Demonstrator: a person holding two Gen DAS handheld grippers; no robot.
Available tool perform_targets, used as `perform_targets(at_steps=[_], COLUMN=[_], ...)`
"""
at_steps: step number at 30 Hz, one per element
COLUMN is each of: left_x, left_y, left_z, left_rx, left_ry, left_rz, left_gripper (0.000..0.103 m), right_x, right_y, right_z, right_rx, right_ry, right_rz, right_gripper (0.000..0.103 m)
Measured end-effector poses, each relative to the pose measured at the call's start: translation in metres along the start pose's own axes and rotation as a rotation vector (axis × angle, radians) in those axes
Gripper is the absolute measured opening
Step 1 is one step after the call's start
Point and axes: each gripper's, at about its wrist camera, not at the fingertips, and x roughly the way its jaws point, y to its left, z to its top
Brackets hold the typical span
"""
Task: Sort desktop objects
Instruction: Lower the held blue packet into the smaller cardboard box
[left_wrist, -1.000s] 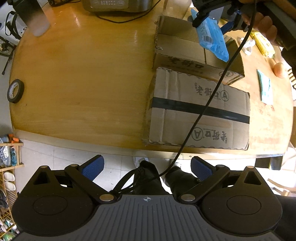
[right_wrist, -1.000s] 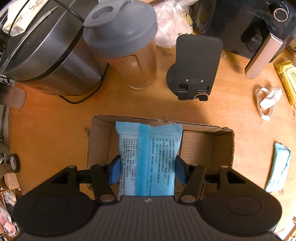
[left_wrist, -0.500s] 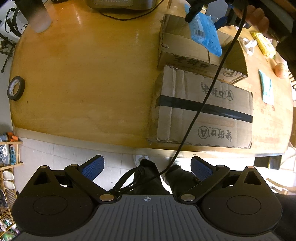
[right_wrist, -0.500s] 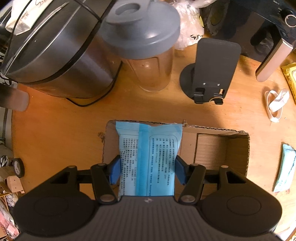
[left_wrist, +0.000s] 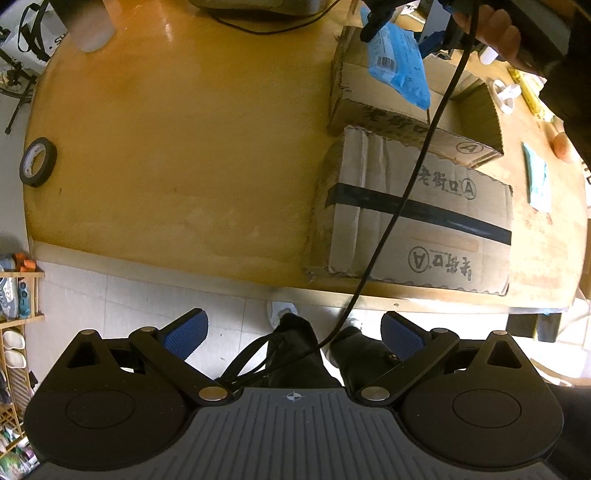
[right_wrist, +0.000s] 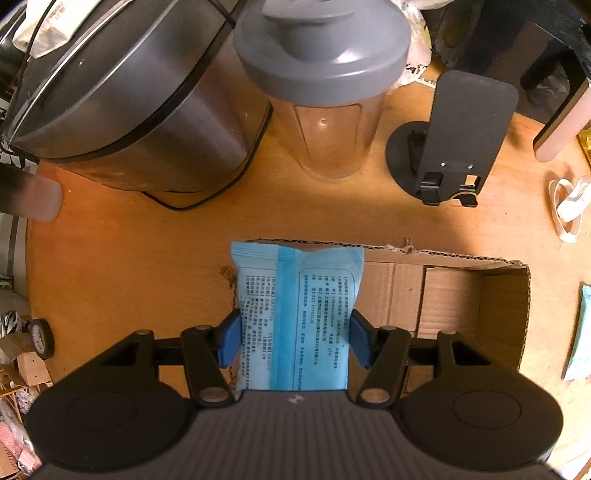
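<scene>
Tape roll (left_wrist: 38, 161): was seen lying flat at the far left edge of the surface (left_wrist: 166, 147), well apart from the boxes, not yet sorted.
Left hand-held gripper (left_wrist: 291, 332): was held back off the surface edge above the floor, its jaws spread wide and grasping nothing, judged to be kept clear of the drop.
Closed box (left_wrist: 417, 218): was set at the near edge, sealed with black tape, touching the open box behind it.
Blue packet (right_wrist: 295, 317): was gripped by its two long sides and hung over the left end of the open box, probably so that it would fall flat inside on release.
Right hand-held gripper (right_wrist: 293, 341): was clenched on the blue packet, both blue pads pressed against its edges.
Open box (right_wrist: 491, 314): was placed as the receiving container; its visible floor was seen bare.
Teal sachet (right_wrist: 581, 332): was left on the surface just right of the open box, judged a later item.
Next step: a release over the box was judged to be called for.
</scene>
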Motion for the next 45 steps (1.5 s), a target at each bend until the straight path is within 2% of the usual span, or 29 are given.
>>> perform_targets(at_steps=[21, 45], left_x=[0.003, 0.007], left_y=[0.009, 0.020], left_z=[0.002, 0.000], left_rx=[-0.039, -0.065], left_ry=[0.010, 0.030], left_rz=[0.003, 0.009], left_gripper=[0.103, 0.103], right_x=[0.037, 0.073], right_y=[0.002, -0.004], right_z=[-0.001, -0.005], right_rx=[0.005, 0.031], right_ry=[0.038, 0.032], right_rz=[-0.031, -0.032], right_gripper=[0.062, 0.061])
